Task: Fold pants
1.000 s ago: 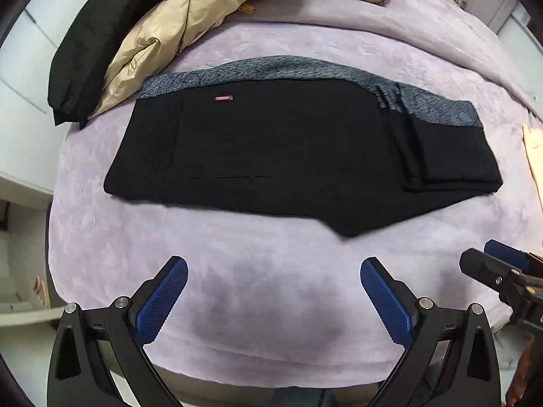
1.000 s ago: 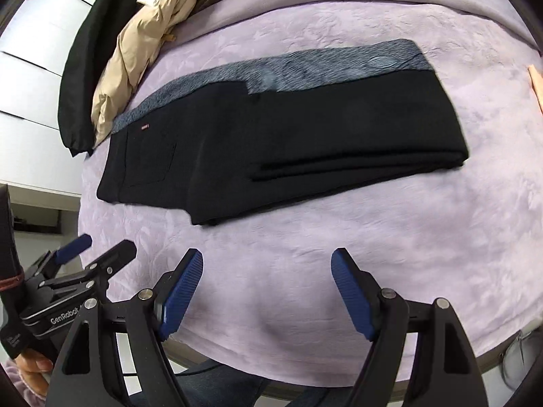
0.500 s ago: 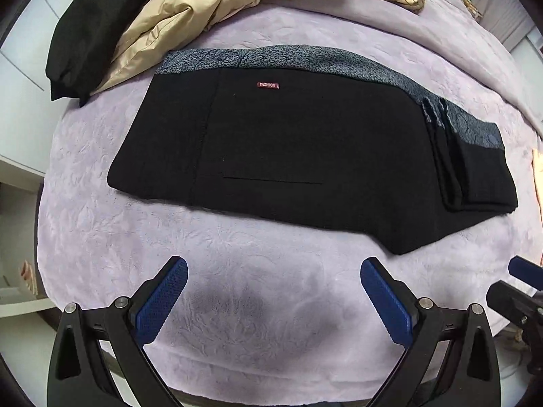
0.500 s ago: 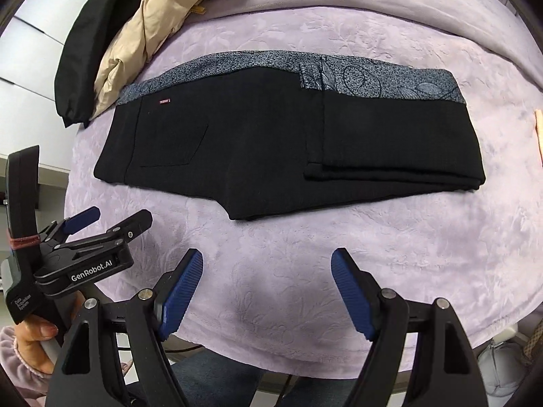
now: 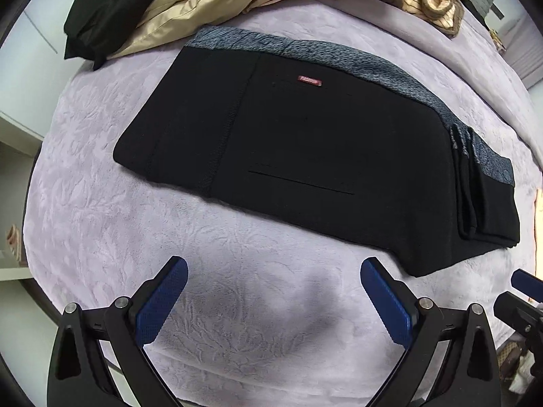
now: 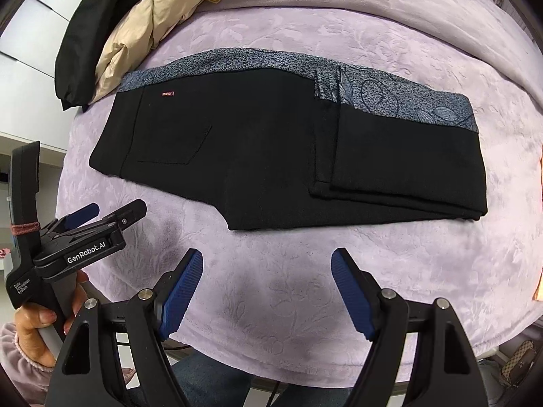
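- The black pants (image 5: 305, 156) lie flat on a bed covered by a lilac embossed blanket (image 5: 101, 176), folded over themselves so that the leg part is doubled back on top at the right end.
- A grey patterned waistband (image 6: 400, 101) runs along the far edge of the pants, and a small red label (image 5: 309, 80) sits just below it.
- In the right wrist view a back pocket (image 6: 173, 142) shows on the left part of the pants, and the folded layers stack up on the right part.
- The left gripper (image 5: 273, 300) hangs over bare blanket on the near side of the pants, its blue pads (image 5: 159, 305) spread wide with nothing between them; it touches no cloth.
- The right gripper (image 6: 266, 293) likewise stands wide apart above the blanket near the pants' lower edge, holding nothing.
- In the right wrist view the left gripper appears at the left edge, held by a hand (image 6: 34, 325) in a pale pink fuzzy sleeve (image 6: 20, 369).
- Beyond the pants, at the far left of the bed, lie a beige jacket (image 5: 217, 3) and a black garment (image 5: 108, 10), both apart from the pants.
- At the far right of the bed lies some brown and cream checked cloth (image 5: 431, 3).
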`<action>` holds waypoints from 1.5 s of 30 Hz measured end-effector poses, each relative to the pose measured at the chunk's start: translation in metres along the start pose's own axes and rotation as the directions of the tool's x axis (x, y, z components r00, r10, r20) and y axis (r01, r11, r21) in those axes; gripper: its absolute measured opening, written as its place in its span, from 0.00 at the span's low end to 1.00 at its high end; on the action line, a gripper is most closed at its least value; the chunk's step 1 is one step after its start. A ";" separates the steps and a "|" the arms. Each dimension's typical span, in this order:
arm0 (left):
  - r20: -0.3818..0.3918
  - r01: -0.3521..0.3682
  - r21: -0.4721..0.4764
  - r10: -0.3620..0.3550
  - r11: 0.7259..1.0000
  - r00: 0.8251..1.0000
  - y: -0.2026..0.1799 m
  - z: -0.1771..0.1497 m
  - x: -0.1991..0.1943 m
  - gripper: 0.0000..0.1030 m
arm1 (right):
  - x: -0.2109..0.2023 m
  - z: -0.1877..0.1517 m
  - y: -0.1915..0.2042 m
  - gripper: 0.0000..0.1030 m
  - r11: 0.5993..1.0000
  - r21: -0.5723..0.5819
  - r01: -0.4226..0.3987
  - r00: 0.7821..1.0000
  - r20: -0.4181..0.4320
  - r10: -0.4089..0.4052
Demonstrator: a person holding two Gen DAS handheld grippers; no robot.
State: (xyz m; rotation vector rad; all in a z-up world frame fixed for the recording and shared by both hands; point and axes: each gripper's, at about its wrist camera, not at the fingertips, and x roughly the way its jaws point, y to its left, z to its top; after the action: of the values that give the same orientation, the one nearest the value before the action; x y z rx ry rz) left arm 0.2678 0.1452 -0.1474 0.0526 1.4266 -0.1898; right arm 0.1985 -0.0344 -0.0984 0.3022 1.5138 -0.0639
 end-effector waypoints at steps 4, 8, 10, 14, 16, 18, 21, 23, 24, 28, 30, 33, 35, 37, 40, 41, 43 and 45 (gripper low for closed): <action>-0.002 0.004 -0.031 -0.005 1.000 1.000 0.012 0.003 0.004 0.99 | 0.004 0.010 0.006 0.79 1.000 -0.023 0.005 1.000 -0.002 -0.005; -0.003 0.000 -0.057 0.000 0.998 1.000 0.024 0.007 0.008 0.99 | 0.014 0.022 0.014 0.79 0.999 -0.041 0.005 1.000 -0.009 -0.005; -0.002 -0.004 -0.065 0.004 0.998 1.000 0.032 0.012 0.010 0.99 | 0.018 0.027 0.018 0.79 0.999 -0.051 0.002 1.000 -0.011 -0.002; 0.002 -0.005 -0.080 0.005 0.997 1.000 0.044 0.018 0.012 0.99 | 0.030 0.037 0.027 0.79 0.997 -0.072 -0.006 1.000 -0.021 0.005; 0.008 -0.003 -0.085 0.003 0.996 1.000 0.052 0.020 0.010 0.99 | 0.036 0.041 0.032 0.79 0.996 -0.084 -0.008 1.000 -0.027 0.005; 0.014 0.002 -0.093 -0.001 0.996 1.000 0.055 0.021 0.009 0.99 | 0.042 0.046 0.037 0.79 0.995 -0.098 -0.010 0.999 -0.034 0.006; 0.027 0.016 -0.116 -0.013 0.993 1.000 0.066 0.026 0.011 0.99 | 0.051 0.054 0.043 0.79 0.993 -0.117 -0.007 0.999 -0.040 0.002; 0.028 0.014 -0.129 -0.011 0.992 1.000 0.070 0.033 0.014 0.99 | 0.056 0.060 0.045 0.79 0.992 -0.124 -0.003 0.999 -0.038 -0.001; 0.029 0.012 -0.132 -0.008 0.991 1.000 0.071 0.035 0.015 0.99 | 0.058 0.063 0.046 0.79 0.992 -0.124 -0.001 0.999 -0.037 -0.004; 0.031 0.011 -0.144 -0.006 0.990 0.999 0.076 0.042 0.020 0.99 | 0.067 0.072 0.047 0.79 0.992 -0.127 0.008 0.999 -0.037 -0.013; 0.034 0.017 -0.151 -0.012 0.988 0.999 0.078 0.045 0.022 0.99 | 0.070 0.074 0.046 0.79 0.991 -0.130 0.013 0.999 -0.043 -0.018; 0.045 0.043 -0.163 -0.037 0.986 0.998 0.083 0.053 0.026 0.99 | 0.078 0.076 0.044 0.79 0.992 -0.129 0.014 0.998 -0.051 -0.020; 0.059 0.062 -0.169 -0.053 0.984 0.997 0.082 0.050 0.027 0.99 | 0.083 0.077 0.043 0.79 0.992 -0.128 0.014 0.998 -0.053 -0.021; 0.077 0.090 -0.178 -0.077 0.980 0.994 0.086 0.053 0.029 0.99 | 0.090 0.077 0.042 0.79 0.992 -0.129 0.014 0.999 -0.044 -0.020; 0.119 0.200 -0.216 -0.177 0.956 0.977 0.106 0.069 0.035 0.99 | 0.101 0.075 0.043 0.84 0.991 -0.133 0.004 0.999 -0.036 -0.009; 0.132 0.233 -0.237 -0.206 0.943 0.969 0.114 0.074 0.036 0.99 | 0.102 0.074 0.045 0.87 0.990 -0.142 0.000 1.000 -0.030 -0.004; 0.163 0.308 -0.280 -0.271 0.909 0.949 0.130 0.072 0.039 0.99 | 0.102 0.071 0.048 0.89 0.987 -0.162 0.003 1.000 -0.018 -0.006; 0.189 0.371 -0.301 -0.327 0.878 0.926 0.144 0.070 0.043 0.99 | 0.103 0.068 0.049 0.89 0.984 -0.180 0.006 1.000 -0.007 -0.007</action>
State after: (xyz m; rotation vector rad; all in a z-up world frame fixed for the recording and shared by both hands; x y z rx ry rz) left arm 0.3648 0.2721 -0.1909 -0.4935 1.3089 -0.2435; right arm 0.2820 0.0116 -0.1903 0.1524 1.5164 0.0692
